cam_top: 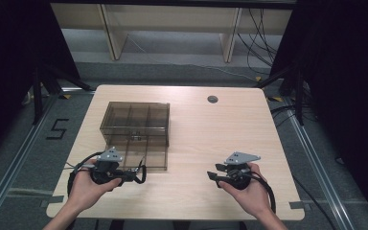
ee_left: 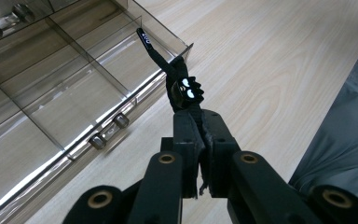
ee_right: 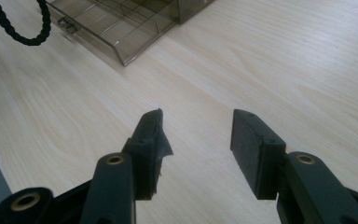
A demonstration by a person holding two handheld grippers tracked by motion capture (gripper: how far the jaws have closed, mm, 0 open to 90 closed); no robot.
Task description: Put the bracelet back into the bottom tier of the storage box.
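Left gripper (ee_left: 196,126) clamped on a black hair tie (ee_left: 182,88) beside the open drawer (ee_left: 65,112), right gripper (ee_right: 196,140) wide and empty; next, probably lowering it in.

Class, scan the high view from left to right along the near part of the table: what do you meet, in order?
Left gripper gripping a black band → open drawer of the tinted box → bare table → right gripper.
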